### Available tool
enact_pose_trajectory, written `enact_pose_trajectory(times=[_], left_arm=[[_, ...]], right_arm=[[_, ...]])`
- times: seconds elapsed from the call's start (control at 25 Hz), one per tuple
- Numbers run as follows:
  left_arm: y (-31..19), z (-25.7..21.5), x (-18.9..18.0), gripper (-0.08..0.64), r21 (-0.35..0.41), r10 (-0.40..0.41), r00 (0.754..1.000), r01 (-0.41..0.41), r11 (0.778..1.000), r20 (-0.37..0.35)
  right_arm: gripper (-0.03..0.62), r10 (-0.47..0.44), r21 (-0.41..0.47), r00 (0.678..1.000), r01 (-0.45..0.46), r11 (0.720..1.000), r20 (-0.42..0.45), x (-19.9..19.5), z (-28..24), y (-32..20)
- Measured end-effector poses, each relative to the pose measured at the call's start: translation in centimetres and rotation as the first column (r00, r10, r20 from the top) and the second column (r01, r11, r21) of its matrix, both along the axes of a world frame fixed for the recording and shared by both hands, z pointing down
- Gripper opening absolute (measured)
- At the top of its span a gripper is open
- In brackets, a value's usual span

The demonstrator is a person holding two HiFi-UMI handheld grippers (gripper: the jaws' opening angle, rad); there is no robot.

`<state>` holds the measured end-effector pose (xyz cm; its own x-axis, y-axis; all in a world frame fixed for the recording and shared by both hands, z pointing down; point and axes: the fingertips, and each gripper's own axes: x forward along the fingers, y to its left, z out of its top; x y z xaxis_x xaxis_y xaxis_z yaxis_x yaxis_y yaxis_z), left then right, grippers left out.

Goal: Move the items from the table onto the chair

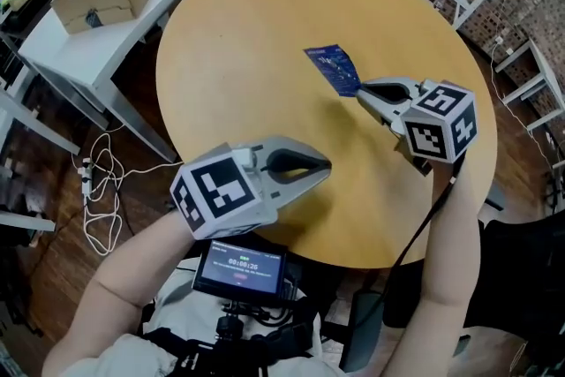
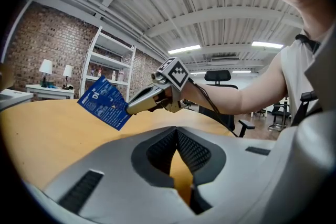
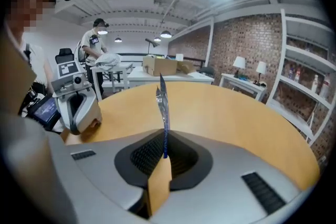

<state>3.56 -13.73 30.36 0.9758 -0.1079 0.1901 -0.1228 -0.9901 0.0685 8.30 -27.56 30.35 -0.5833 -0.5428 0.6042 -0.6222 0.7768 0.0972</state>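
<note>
1. Over the middle of the round table, the right gripper has its jaws clamped on the near end of a blue packet. The packet hangs clear of the wood, tilted, with its far end raised.
2. Look along those jaws: the packet stands edge-on and upright between the pads, with only its lower edge in the bite. That's a shallow hold on a thin, floppy thing, so I'd say the carry wants to be smooth, with no flick of the wrist.
3. At the near left, the left gripper sits low by the table's near edge, jaws together with nothing between them. It has no part in this step and is best left out of the path.
4. At the near right, past the table rim, there's a dark seat, and I take that for the chair. The good line is a sweep right and near, with the packet lifted above the rim.
5. The packet should be lowered flat onto the seat before the jaws part. Dropped from height, a light packet could slide off.
6. I can see no other item on the table top.
</note>
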Motion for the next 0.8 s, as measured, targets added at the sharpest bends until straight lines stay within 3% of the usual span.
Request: enact_pose_trajectory(times=[0.16, 0.36, 0.44, 0.56, 0.64, 0.8], left_arm=[[-0.1, 0.1, -0.2, 0.005, 0.016, 0.006, 1.000, -0.006, 1.000, -0.005], [-0.1, 0.0, 0.0, 0.005, 0.006, -0.003, 1.000, 0.003, 1.000, -0.007], [0.0, 0.0, 0.5, 0.005, 0.014, 0.009, 1.000, -0.009, 1.000, -0.007], [0.2, 0.1, 1.3, 0.005, 0.018, 0.017, 1.000, -0.017, 1.000, -0.015], [0.1, 0.5, 1.9, 0.005, 0.038, 0.028, 0.999, -0.027, 0.999, -0.026], [0.9, 0.5, 3.1, 0.005, 0.034, 0.055, 0.998, -0.054, 0.998, -0.020]], right_arm=[[0.021, 0.049, 0.102, 0.992, -0.060, 0.993, 0.113, 0.4, -2.1, 1.9], [0.021, 0.088, 0.140, 0.959, -0.129, 0.982, 0.271, 0.9, -3.8, 3.9], [0.021, 0.098, 0.146, 0.931, -0.158, 0.977, 0.351, 0.9, -4.6, 4.8], [0.021, 0.120, 0.148, 0.864, -0.218, 0.965, 0.488, 1.1, -5.6, 6.3], [0.021, 0.144, 0.157, 0.839, -0.261, 0.952, 0.524, 1.6, -5.6, 7.3], [0.023, 0.177, 0.180, 0.835, -0.310, 0.933, 0.521, 2.7, -4.9, 9.0]])
